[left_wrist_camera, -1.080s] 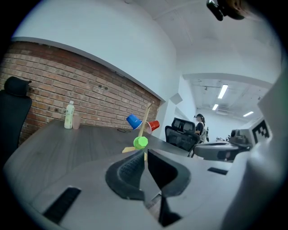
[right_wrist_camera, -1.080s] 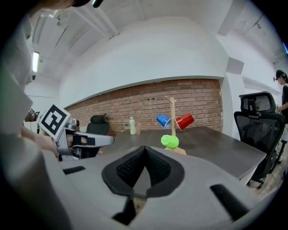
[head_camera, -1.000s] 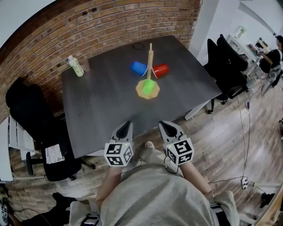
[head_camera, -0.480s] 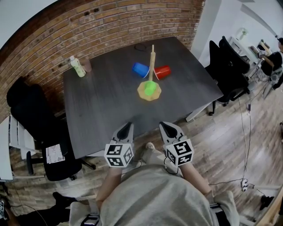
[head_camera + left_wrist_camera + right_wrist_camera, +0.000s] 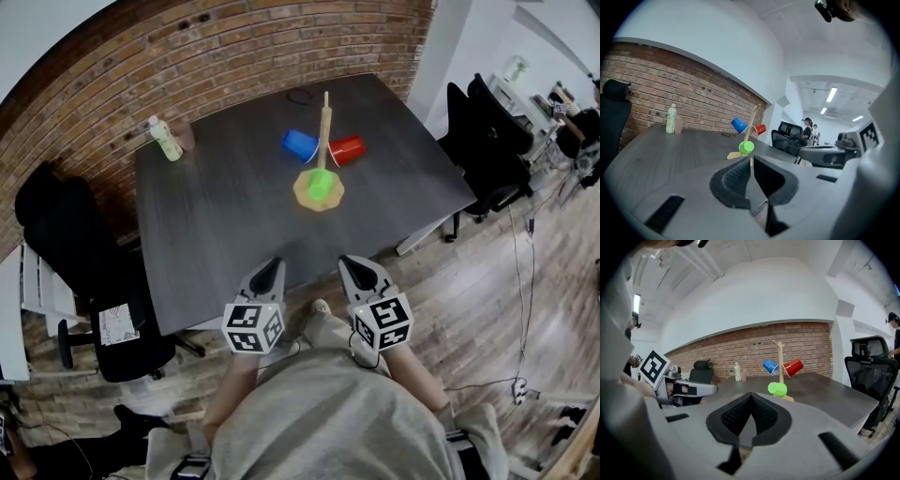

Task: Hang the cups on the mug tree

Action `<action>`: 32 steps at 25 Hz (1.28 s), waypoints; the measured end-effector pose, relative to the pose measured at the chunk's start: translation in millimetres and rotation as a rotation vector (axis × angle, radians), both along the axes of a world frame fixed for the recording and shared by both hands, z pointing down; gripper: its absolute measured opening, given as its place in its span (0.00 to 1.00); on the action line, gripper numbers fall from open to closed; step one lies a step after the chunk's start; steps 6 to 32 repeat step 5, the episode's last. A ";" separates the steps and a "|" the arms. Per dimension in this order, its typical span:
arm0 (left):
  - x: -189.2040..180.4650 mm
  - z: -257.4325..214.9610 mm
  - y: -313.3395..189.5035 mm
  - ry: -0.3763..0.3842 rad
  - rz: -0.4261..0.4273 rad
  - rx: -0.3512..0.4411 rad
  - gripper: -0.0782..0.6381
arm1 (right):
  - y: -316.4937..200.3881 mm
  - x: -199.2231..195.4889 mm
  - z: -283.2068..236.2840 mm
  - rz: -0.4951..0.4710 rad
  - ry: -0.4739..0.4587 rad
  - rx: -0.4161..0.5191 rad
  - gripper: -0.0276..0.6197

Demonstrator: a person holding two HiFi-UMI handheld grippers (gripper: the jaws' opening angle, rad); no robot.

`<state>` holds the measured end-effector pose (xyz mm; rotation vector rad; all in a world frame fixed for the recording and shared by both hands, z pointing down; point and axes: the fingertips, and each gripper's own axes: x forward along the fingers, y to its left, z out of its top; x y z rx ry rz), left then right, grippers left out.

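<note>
A wooden mug tree [image 5: 324, 127] stands on the dark table [image 5: 225, 216], with a blue cup [image 5: 299, 143], a red cup [image 5: 347, 148] and a green cup [image 5: 319, 184] hanging on its pegs. The same tree [image 5: 751, 123] with its green cup [image 5: 746, 148] shows in the left gripper view, and the tree [image 5: 779, 363] with green cup [image 5: 777, 389] in the right gripper view. My left gripper [image 5: 269, 271] and right gripper [image 5: 353, 269] hover side by side at the table's near edge, well short of the tree. Both are shut and hold nothing.
A pale green bottle [image 5: 165, 141] and a small cup [image 5: 182, 138] stand at the table's far left corner by the brick wall. Black office chairs [image 5: 70, 244] stand left of the table, and another chair [image 5: 487, 150] on the right. A dark cable [image 5: 298, 97] lies at the far edge.
</note>
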<state>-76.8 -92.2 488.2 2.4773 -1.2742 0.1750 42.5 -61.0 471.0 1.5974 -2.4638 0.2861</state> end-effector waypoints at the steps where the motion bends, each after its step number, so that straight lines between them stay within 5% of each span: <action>1: -0.1 0.0 0.2 0.002 0.001 -0.002 0.14 | 0.0 -0.1 -0.3 0.001 -0.001 0.000 0.04; 32: -0.9 1.4 1.6 0.006 0.003 -0.007 0.14 | 1.2 -0.3 -1.2 0.004 -0.002 0.003 0.04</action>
